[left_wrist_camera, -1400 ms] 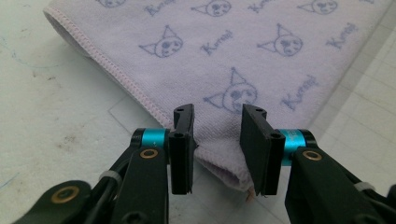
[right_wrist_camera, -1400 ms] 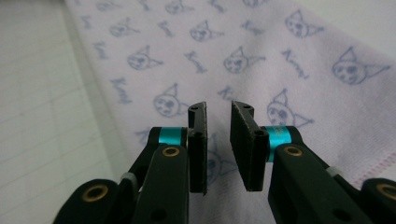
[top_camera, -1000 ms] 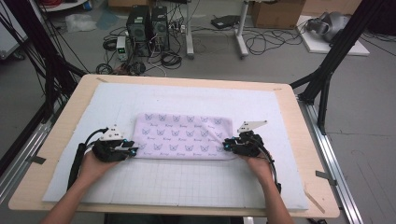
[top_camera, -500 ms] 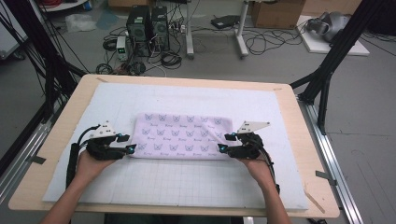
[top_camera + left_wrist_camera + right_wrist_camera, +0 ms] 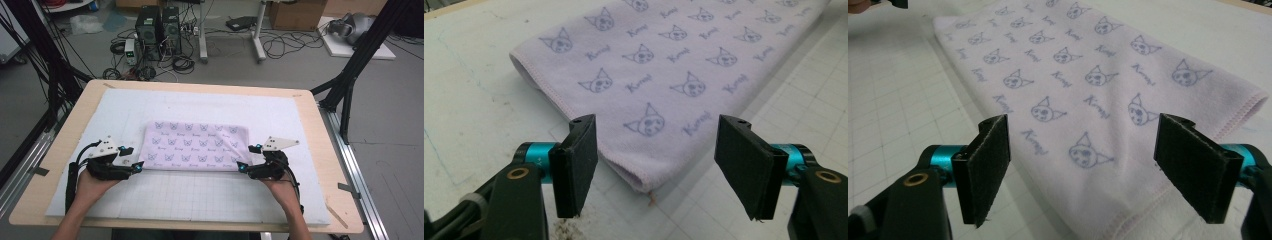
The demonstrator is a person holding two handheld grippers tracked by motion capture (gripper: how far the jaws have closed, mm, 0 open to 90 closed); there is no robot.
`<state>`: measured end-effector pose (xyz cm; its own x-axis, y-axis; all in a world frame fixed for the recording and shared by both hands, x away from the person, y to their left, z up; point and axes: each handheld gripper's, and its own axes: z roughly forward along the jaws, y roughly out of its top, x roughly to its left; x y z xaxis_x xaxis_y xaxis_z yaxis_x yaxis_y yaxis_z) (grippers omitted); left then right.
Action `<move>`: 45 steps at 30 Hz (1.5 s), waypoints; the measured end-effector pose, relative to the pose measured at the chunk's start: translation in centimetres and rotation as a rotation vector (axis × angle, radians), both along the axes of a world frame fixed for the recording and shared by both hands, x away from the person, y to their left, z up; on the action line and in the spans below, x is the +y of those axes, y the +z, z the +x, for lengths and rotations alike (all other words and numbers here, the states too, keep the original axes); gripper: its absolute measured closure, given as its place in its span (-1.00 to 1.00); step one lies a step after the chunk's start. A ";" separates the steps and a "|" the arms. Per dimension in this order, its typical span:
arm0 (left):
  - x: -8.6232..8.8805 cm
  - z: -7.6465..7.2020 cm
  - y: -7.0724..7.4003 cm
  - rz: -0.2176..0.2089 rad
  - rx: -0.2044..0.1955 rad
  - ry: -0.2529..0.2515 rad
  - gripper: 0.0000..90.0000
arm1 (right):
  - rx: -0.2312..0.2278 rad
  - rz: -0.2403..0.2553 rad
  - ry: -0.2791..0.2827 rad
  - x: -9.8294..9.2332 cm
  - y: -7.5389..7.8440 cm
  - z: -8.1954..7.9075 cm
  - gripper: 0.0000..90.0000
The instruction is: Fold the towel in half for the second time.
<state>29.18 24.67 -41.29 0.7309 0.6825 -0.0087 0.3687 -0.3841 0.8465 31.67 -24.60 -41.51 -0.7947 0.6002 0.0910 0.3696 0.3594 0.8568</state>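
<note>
A folded lilac towel [image 5: 195, 146] printed with cat faces lies flat on the white mat. My left gripper [image 5: 135, 157] sits just off its near left corner, and my right gripper [image 5: 248, 157] just off its near right corner. In the left gripper view the left gripper [image 5: 656, 165] is open, with the towel's corner [image 5: 644, 177] lying on the mat between and ahead of the pads, untouched. In the right gripper view the right gripper [image 5: 1083, 170] is open over the towel [image 5: 1073, 75]. Both pairs of jaws have just been opening, and neither presses on the cloth.
The white gridded mat [image 5: 200, 195] covers most of the wooden table [image 5: 320, 115]. Black frame struts [image 5: 350, 85] stand at both sides. Computer towers [image 5: 155, 25] and cables lie on the floor beyond the far edge.
Both grippers have opened and let go of the towel's near corners. The left gripper has drawn back to the left, the right one slightly toward the near edge. The towel lies as before.
</note>
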 end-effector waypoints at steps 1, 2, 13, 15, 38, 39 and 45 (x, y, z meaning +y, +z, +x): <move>0.1 -0.1 -0.1 0.002 0.002 0.001 -0.26 | -0.003 0.004 -0.005 -0.1 0.0 -0.2 -0.54; 0.3 -0.3 -0.2 0.000 0.006 0.003 -0.28 | -0.006 0.007 -0.007 -0.3 0.0 -0.3 -0.56; 0.9 -1.5 -0.8 -0.029 0.028 0.012 -0.40 | -0.017 0.003 -0.049 -1.7 -0.5 -2.6 -0.68; 1.0 -1.7 -0.8 -0.039 0.026 0.015 -0.42 | -0.025 -0.001 -0.047 -1.9 -0.6 -2.8 -0.69; 2.7 -4.0 -0.6 -0.061 0.009 0.065 -0.60 | -0.032 0.003 -0.081 -3.6 -1.0 -5.8 -0.73; 2.8 -4.1 -0.6 -0.059 0.009 0.067 -0.60 | -0.027 0.002 -0.085 -3.7 -1.0 -5.9 -0.73; 3.1 -4.7 -0.8 -0.065 0.007 0.084 -0.60 | -0.029 0.002 -0.091 -3.9 -1.2 -6.2 -0.73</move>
<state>24.52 27.80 -42.05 0.6709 0.7391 -0.0601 0.4035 -0.2960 0.8658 25.43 -28.55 -42.68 -0.7392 0.6699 0.0699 0.3758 0.3241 0.8682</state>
